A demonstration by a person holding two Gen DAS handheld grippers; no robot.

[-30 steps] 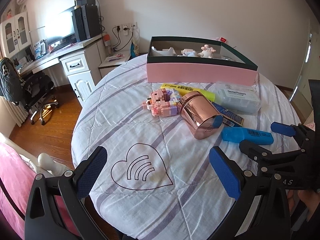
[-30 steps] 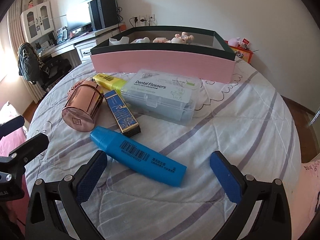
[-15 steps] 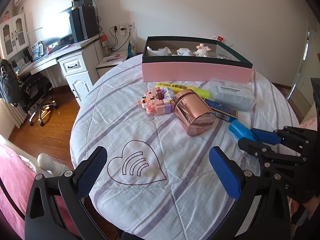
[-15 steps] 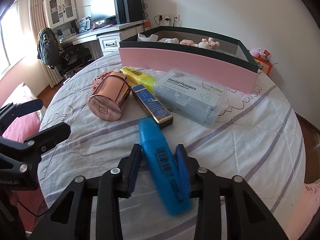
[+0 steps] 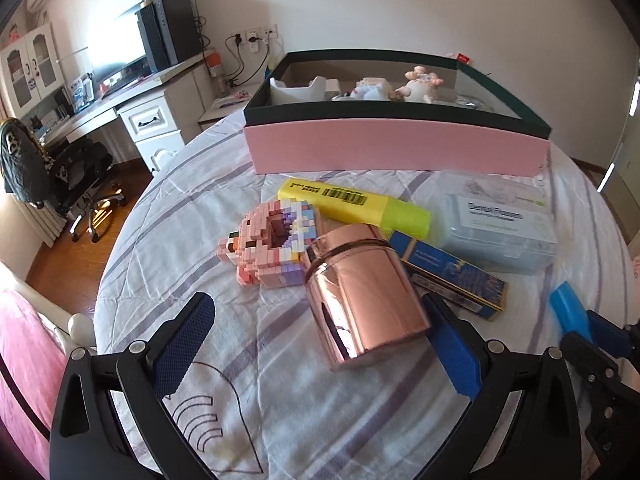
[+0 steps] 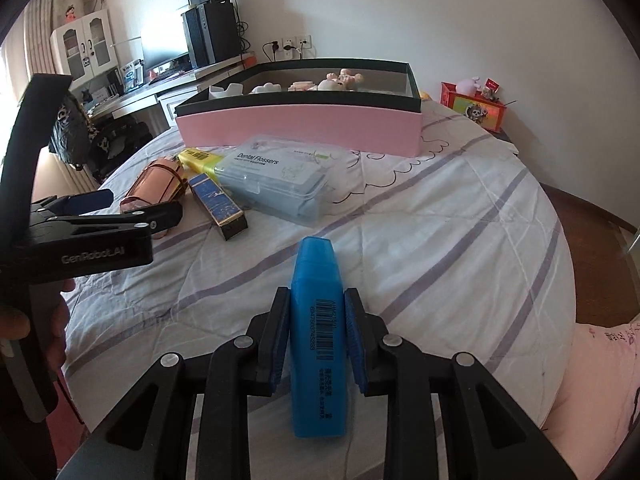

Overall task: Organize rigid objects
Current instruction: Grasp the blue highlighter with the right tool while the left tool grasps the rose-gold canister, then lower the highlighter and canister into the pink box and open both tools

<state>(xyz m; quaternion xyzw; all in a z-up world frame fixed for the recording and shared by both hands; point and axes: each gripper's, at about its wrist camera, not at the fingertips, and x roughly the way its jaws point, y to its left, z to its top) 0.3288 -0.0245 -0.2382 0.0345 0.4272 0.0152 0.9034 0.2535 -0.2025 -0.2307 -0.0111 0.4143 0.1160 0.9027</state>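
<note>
My right gripper (image 6: 316,320) is shut on a blue highlighter (image 6: 317,316) and holds it above the quilt; its tip shows in the left wrist view (image 5: 568,314). My left gripper (image 5: 320,340) is open, its fingers on either side of a rose-gold canister (image 5: 360,296) that lies on its side; it also shows in the right wrist view (image 6: 154,184). Around the canister lie a pink block figure (image 5: 272,248), a yellow highlighter (image 5: 356,204), a dark blue slim box (image 5: 448,272) and a clear dental flosser box (image 5: 500,232). The pink storage box (image 5: 392,148) stands behind them.
The storage box holds a white holder (image 5: 296,88) and small figurines (image 5: 416,84). A desk with a monitor (image 5: 120,60) and an office chair (image 5: 60,172) stand at the left. A red box with toys (image 6: 472,108) stands at the far right.
My left gripper has moved forward, so its open fingers now flank the rose-gold canister. My right gripper has lifted the blue highlighter and straightened it between its fingers.
</note>
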